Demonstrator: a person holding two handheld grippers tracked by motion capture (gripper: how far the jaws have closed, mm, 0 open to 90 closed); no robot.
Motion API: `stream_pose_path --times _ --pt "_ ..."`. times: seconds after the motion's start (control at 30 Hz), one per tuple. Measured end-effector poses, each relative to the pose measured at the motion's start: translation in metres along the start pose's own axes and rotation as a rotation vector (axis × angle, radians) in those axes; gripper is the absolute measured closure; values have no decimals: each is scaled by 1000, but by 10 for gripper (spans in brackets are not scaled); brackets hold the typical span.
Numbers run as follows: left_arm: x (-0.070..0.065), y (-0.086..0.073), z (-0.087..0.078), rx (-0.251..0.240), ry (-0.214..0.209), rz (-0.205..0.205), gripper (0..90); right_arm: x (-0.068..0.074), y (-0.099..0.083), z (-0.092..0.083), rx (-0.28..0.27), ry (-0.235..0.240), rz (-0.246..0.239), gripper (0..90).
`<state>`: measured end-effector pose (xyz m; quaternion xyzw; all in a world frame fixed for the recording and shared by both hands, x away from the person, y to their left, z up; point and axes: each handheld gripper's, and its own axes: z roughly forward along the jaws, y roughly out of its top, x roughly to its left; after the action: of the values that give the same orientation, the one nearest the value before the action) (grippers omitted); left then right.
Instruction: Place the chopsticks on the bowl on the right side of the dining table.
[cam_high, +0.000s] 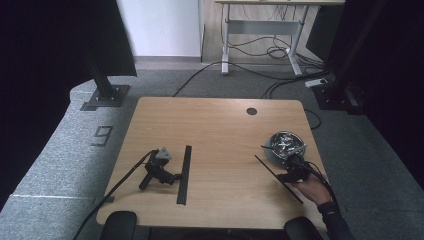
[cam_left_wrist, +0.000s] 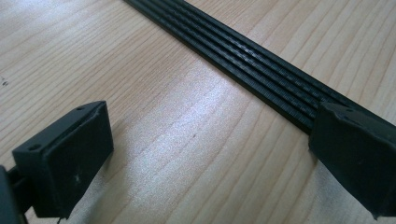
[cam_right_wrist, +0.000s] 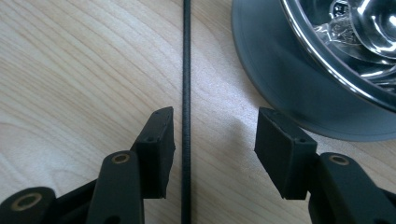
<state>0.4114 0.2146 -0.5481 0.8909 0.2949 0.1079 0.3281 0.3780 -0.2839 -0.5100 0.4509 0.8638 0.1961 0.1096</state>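
A flat black ribbed strip (cam_high: 184, 175) lies on the wooden table (cam_high: 215, 125), left of centre. My left gripper (cam_high: 170, 176) rests on the table beside it with no hand on it. In the left gripper view that gripper (cam_left_wrist: 212, 126) stands open over bare wood, and the ribbed strip (cam_left_wrist: 261, 65) runs past its right jaw. A second thin black strip (cam_high: 277, 177) lies slantwise at the right. A hand holds my right gripper (cam_high: 292, 172) over it. In the right gripper view the thin strip (cam_right_wrist: 187, 93) runs between the open jaws of that gripper (cam_right_wrist: 215, 123), close to the left pad, not pressed.
A shiny metal bowl (cam_high: 285, 145) holding glinting metal pieces stands just beyond the right gripper, and its rim (cam_right_wrist: 299, 88) is close to the right jaw. A round cable hole (cam_high: 251, 111) sits near the table's far edge. Cables trail off the table's front left.
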Motion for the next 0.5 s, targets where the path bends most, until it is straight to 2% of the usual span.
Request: stream_pose_path --times 0.17,0.33,0.5 --pt "0 0 0 0 0 0 0 2 12 -1 78 11 -32 477" --pt "0 0 0 0 0 0 0 6 22 4 162 26 -85 554" --pt "0 0 0 0 1 -1 0 8 28 12 228 21 -104 626"
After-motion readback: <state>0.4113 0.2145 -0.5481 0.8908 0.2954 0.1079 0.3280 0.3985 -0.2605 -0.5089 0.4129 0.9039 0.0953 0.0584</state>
